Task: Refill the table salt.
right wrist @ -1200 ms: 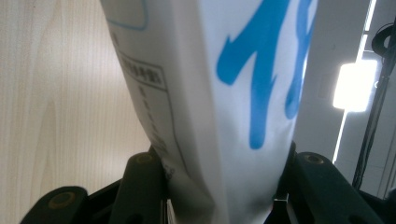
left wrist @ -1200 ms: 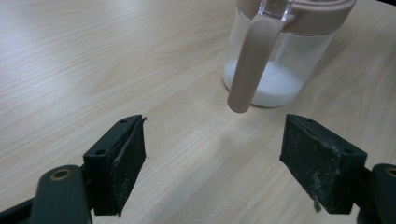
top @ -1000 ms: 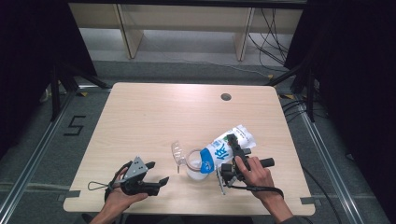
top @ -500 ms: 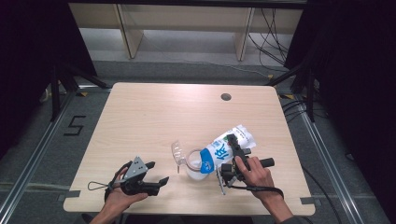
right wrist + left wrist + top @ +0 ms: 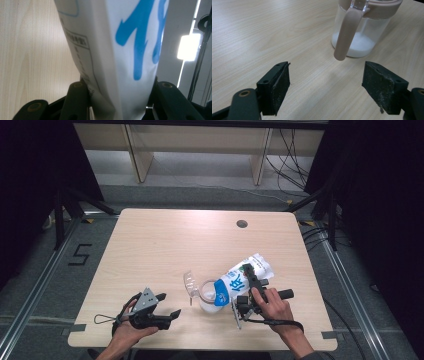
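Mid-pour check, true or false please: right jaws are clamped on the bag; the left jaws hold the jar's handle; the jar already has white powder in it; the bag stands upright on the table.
1. The right gripper is clamped on the white and blue bag: true.
2. The left gripper holds the jar's handle: false, its jaws are open and apart from it.
3. The jar holds white powder: true.
4. The bag stands upright: false, it is tilted over the jar.
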A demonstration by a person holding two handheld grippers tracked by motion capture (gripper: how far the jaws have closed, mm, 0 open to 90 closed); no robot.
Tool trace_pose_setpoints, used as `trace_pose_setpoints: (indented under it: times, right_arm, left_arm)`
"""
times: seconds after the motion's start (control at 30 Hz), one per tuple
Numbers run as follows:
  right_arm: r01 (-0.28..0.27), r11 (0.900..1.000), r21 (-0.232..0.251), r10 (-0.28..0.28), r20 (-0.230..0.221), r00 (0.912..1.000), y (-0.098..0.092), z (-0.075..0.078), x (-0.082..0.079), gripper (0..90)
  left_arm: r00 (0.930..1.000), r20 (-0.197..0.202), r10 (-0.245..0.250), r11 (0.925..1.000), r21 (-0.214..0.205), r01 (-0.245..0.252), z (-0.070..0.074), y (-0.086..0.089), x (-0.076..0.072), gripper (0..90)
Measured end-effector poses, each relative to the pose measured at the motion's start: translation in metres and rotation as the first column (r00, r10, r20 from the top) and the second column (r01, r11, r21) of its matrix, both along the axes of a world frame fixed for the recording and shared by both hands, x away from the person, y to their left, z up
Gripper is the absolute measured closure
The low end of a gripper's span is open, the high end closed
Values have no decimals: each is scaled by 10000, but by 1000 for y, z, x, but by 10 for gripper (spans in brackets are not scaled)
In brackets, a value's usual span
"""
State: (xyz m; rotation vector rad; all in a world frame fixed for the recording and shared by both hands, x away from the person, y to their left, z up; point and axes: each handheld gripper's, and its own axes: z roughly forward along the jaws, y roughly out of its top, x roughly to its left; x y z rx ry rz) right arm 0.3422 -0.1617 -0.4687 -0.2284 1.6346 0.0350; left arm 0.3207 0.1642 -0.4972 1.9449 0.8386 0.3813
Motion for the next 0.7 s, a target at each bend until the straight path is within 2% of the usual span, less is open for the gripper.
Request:
trace_pose_setpoints:
  times: [0.07, 0.2, 0.27, 0.3, 0.33, 0.37, 0.4, 0.43, 0.7]
  right_arm:
    - [164, 9998, 113, -162, -97, 9998, 0, -1, -1, 621]
    - [135, 9999, 81, -134, -86, 9999, 0, -1, -1, 622]
    - [-155, 9983, -569, 168, 209, 9996, 1, 4, 0, 623]
    - [-126, 9988, -476, 133, 160, 9998, 1, 3, 0, 623]
    - [-40, 10000, -58, 40, 1, 10000, 0, 0, 0, 624]
    - [161, 9998, 120, -159, -102, 9998, 0, -1, -1, 624]
    - [120, 9999, -53, -120, -42, 9999, 0, 0, -1, 624]
    - [95, 9999, 48, -95, -60, 9999, 0, -1, -1, 624]
    - [53, 10000, -11, -53, -41, 10000, 0, 0, 0, 629]
  left_arm:
    - [9999, -38, 122, 9999, -85, -122, 0, -1, -1, 216]
    - [10000, -45, 79, 9999, -97, -80, 0, -1, 0, 216]
    - [10000, -49, 82, 9999, -102, -82, 0, -1, -1, 216]
    - [10000, -50, 80, 9999, -106, -80, 0, -1, 0, 216]
    - [9999, -50, 123, 9999, -66, -124, 0, -1, -1, 216]
    - [9999, -56, 87, 9999, -96, -88, 0, -1, -1, 216]
    - [10000, -54, 78, 9999, -103, -78, 0, -1, -1, 216]
    - [9999, -49, 109, 9999, -9, -109, 0, -1, -1, 216]
    - [10000, -47, 76, 9999, -88, -77, 0, -1, 0, 216]
